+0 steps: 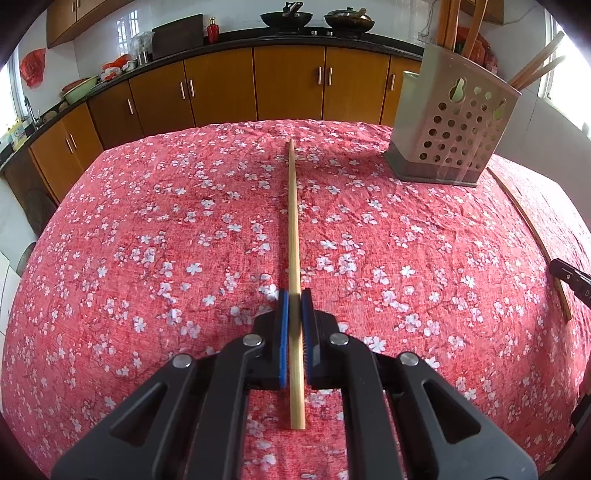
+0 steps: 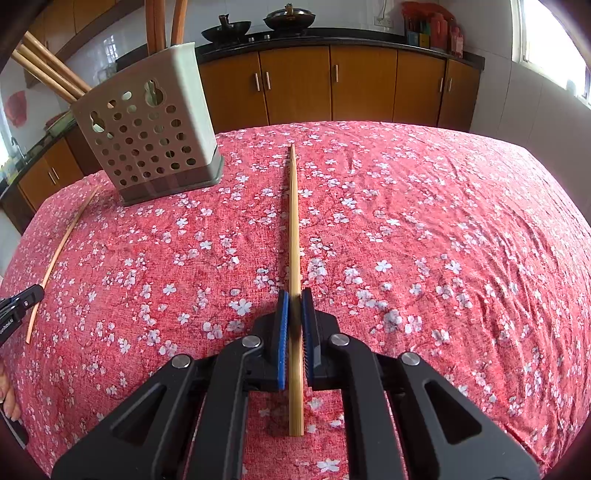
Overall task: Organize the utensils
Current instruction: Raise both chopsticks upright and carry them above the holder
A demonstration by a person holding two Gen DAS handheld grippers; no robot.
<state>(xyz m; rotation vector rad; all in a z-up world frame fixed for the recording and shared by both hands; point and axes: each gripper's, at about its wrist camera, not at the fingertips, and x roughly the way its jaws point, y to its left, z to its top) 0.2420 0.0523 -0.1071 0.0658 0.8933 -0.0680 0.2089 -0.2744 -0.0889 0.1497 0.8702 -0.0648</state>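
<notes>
Each gripper holds one long bamboo chopstick over the red floral tablecloth point(image 1: 147, 258). In the left wrist view, my left gripper point(image 1: 294, 295) is shut on a chopstick point(image 1: 293, 221) near its thick end, the thin tip pointing away. In the right wrist view, my right gripper point(image 2: 294, 295) is shut the same way on the other chopstick point(image 2: 294, 221). A beige perforated utensil holder point(image 1: 454, 122) point(image 2: 147, 125) stands at the far side between the two grippers. Wooden utensils stick out of its top. Whether the chopsticks rest on the cloth or hang just above it is unclear.
Orange-brown kitchen cabinets point(image 1: 221, 85) point(image 2: 362, 85) run behind the table, with woks point(image 1: 286, 18) on the dark counter. The tablecloth point(image 2: 443, 240) is wrinkled and drops off at the far edge. A person's fingers point(image 2: 7, 402) show at the left edge of the right wrist view.
</notes>
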